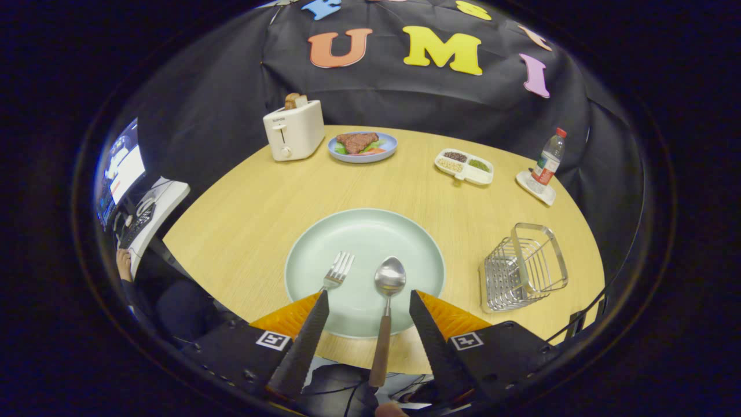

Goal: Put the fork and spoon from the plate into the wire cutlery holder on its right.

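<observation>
Round wooden table [255, 220] in a booth. Far left, off the table, a monitor [123, 168] on a desk. At the back of the table, a white toaster [293, 130] with bread in its slot, then a blue plate of food [363, 146], a white divided dish [464, 166] with three fillings, and a bottle [549, 158] upright on a small tray. Near side: pale green plate [365, 237]. Fork [338, 271] lies on its left part, tines pointing away from the gripper, handle toward it, partly hidden behind the left finger. Spoon [385, 313] just right of the fork, bowl pointing away, long axis roughly parallel to the fork, wooden handle running back over the plate rim between the fingers. Gripper [369, 301] spread wide, touching nothing, tips over the plate's near edge. Wire cutlery holder [524, 266] stands right of the plate, apart from it.
</observation>
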Demonstrator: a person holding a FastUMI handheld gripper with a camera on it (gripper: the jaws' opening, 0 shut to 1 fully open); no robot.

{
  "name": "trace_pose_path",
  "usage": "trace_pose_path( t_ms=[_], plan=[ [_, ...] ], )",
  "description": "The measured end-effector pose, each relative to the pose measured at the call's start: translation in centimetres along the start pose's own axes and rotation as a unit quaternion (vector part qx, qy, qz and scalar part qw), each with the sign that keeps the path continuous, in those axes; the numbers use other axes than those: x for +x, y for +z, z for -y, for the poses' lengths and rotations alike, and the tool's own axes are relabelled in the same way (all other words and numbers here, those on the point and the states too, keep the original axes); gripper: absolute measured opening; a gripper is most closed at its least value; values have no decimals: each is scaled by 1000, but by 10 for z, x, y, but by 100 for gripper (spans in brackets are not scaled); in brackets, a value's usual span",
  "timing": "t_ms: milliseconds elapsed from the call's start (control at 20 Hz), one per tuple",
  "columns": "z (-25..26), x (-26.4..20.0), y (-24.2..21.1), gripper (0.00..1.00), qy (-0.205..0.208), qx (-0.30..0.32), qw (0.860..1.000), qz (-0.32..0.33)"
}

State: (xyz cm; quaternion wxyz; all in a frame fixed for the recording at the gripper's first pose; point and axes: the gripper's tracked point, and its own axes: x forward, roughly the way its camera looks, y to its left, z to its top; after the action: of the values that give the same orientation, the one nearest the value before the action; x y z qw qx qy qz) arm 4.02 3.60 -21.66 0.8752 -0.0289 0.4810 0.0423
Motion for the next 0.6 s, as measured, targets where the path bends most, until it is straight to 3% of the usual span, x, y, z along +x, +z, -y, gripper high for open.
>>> trace_pose_path(
  t_ms=[200, 300, 450, 500, 600],
  plan=[
    [12, 16, -12, 80, -14, 25, 999, -37],
    [14, 22, -19, 61, -18, 31, 998, -55],
    [13, 24, -27, 59, -20, 29, 997, -74],
    [11, 26, -28, 42, -17, 34, 996, -80],
    [7, 28, -29, 36, -11, 35, 996, -82]
  ],
)
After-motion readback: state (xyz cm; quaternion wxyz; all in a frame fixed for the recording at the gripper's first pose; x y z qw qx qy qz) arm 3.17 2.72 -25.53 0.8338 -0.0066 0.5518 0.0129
